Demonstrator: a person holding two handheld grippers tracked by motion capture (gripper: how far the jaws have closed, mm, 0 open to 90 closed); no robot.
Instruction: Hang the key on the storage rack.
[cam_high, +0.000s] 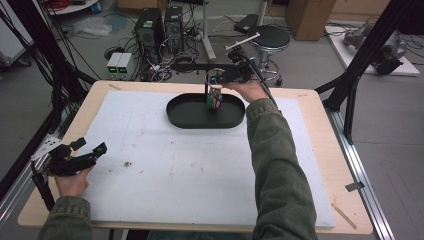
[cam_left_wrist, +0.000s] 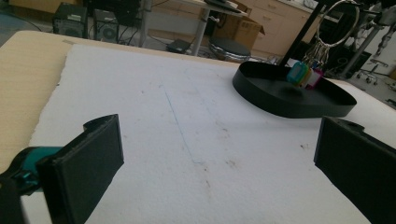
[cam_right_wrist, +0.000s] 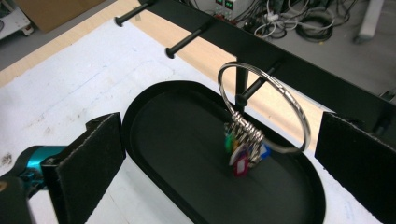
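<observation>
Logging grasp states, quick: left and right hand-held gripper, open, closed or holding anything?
Left hand-held gripper: open, holding nothing, over the white mat.
Right hand-held gripper: open, holding nothing; the key ring hangs on a peg between its jaws.

An oval tray (cam_high: 182, 117) is placed on a foam mat (cam_high: 190, 170) at the far centre of the table (cam_high: 320, 120). A key ring (cam_right_wrist: 261, 107) is hung on a rack peg (cam_right_wrist: 254, 86) above the tray, behind which a rail (cam_right_wrist: 280, 51) is set.

A large silver metal key ring (cam_right_wrist: 264, 108) hangs on a black peg (cam_right_wrist: 258, 84), its coloured plastic tags (cam_right_wrist: 243, 151) dangling over the black oval tray (cam_right_wrist: 187, 140); black jaws stand apart at eight and four o'clock.
</observation>
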